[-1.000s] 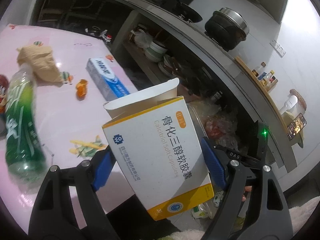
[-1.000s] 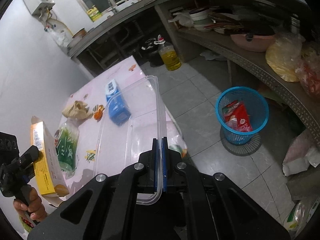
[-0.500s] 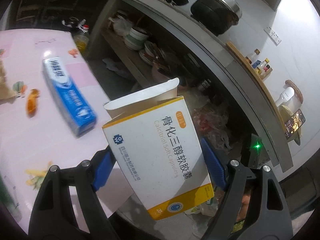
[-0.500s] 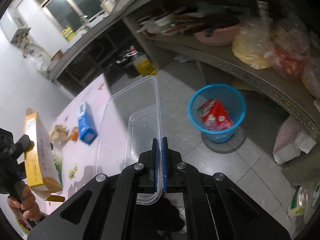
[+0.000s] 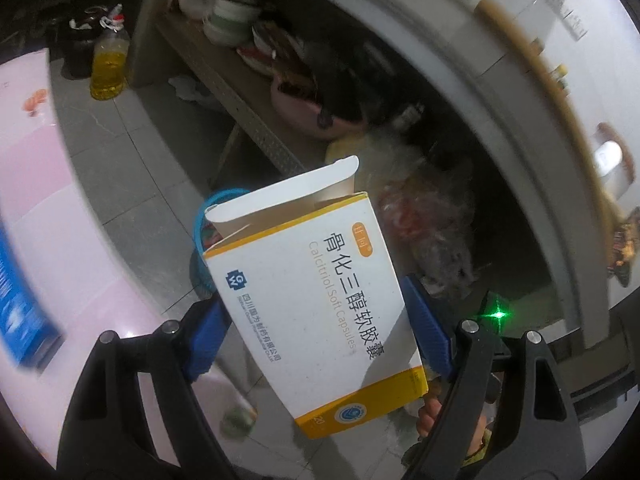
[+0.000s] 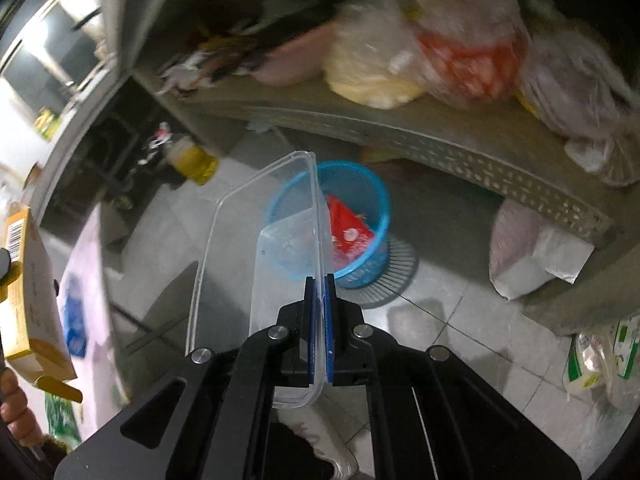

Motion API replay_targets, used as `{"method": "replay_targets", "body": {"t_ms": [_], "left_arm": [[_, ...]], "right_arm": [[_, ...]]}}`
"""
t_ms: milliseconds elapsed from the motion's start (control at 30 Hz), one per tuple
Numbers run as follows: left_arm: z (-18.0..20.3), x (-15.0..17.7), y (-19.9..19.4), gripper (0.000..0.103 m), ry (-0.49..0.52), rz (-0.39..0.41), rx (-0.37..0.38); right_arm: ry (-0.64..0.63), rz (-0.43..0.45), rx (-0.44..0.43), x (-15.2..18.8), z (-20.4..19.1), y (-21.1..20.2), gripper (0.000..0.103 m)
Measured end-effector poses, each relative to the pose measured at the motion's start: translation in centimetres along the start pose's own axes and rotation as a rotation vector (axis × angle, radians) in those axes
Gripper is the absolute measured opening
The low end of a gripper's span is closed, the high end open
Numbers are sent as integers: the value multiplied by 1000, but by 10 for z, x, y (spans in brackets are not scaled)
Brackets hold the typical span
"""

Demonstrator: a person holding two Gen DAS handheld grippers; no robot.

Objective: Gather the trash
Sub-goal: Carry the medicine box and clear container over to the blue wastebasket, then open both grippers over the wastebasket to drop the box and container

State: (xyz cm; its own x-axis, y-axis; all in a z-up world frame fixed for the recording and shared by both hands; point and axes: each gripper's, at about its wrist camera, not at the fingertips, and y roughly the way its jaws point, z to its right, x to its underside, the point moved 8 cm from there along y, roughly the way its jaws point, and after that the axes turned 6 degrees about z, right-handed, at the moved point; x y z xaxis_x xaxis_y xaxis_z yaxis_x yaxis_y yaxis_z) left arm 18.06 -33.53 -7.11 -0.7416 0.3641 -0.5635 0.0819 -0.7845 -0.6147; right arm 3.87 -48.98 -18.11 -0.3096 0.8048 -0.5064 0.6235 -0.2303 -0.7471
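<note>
My left gripper (image 5: 316, 320) is shut on a white and yellow medicine box (image 5: 316, 296) with its top flap open, held in the air. The box also shows at the left edge of the right wrist view (image 6: 28, 292). My right gripper (image 6: 319, 312) is shut on the rim of a clear plastic container (image 6: 256, 248), held above the floor. A blue mesh trash basket (image 6: 360, 216) stands on the tiled floor beyond it, with a red wrapper (image 6: 344, 224) inside. In the left wrist view the basket's rim (image 5: 208, 208) peeks out behind the box.
A pink table (image 5: 40, 240) with a blue carton (image 5: 16, 304) is at the left. A low shelf (image 6: 440, 136) holds plastic bags (image 6: 460, 40) and a pink basin (image 5: 304, 108). A yellow oil bottle (image 5: 108, 64) and a white sack (image 6: 532, 256) stand on the floor.
Both grippers have swung away from the table toward the floor and shelf. The blue basket is now closer and more central in the right wrist view. Both grips are unchanged.
</note>
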Motion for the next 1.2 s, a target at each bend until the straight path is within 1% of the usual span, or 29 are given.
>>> {"method": "replay_targets", "body": {"t_ms": [167, 300, 400, 467, 500, 533, 567, 600, 633, 667, 700, 767, 800, 867, 1100, 1167, 1200], "left_arm": [[0, -9, 71, 79, 25, -97, -75], [-11, -18, 124, 79, 17, -167, -140], [-20, -29, 159, 79, 10, -197, -178], [-22, -40, 179, 81, 6, -201, -194], [-26, -45, 188, 84, -2, -201, -206], [-30, -50, 196, 86, -14, -195, -217], [-34, -56, 203, 87, -26, -180, -231], [-36, -58, 205, 88, -32, -171, -241], [-39, -60, 207, 88, -41, -163, -252], [-41, -61, 208, 88, -53, -158, -257], [-42, -60, 205, 88, -77, -150, -248], [-42, -58, 198, 88, -96, -143, -223], [-40, -56, 191, 88, -86, -139, -210], [-38, -57, 182, 88, -68, -120, -207], [-22, -55, 126, 88, -25, -41, -200], [-13, -54, 107, 88, -4, -15, -192], [-5, -51, 92, 88, 12, 3, -176]], "right_arm": [[63, -48, 36, -4, 26, 45, 4], [99, -82, 62, -10, 40, 82, 4], [125, -95, 80, -20, 44, 109, 4], [132, -88, 98, -30, 42, 128, 4], [138, -80, 108, -37, 41, 141, 7], [136, -67, 121, -44, 40, 154, 11], [128, -62, 125, -48, 40, 165, 19], [114, -62, 138, -51, 40, 182, 40], [102, -58, 153, -53, 42, 194, 46], [95, -53, 164, -53, 43, 199, 46], [85, -48, 181, -53, 45, 204, 46], [89, -43, 185, -49, 48, 204, 46], [98, -36, 172, -47, 48, 200, 47], [89, -20, 172, -42, 50, 192, 48], [18, 30, 181, -22, 46, 140, 48], [-8, 40, 178, -15, 44, 122, 50], [-29, 47, 176, -11, 40, 111, 54]]}}
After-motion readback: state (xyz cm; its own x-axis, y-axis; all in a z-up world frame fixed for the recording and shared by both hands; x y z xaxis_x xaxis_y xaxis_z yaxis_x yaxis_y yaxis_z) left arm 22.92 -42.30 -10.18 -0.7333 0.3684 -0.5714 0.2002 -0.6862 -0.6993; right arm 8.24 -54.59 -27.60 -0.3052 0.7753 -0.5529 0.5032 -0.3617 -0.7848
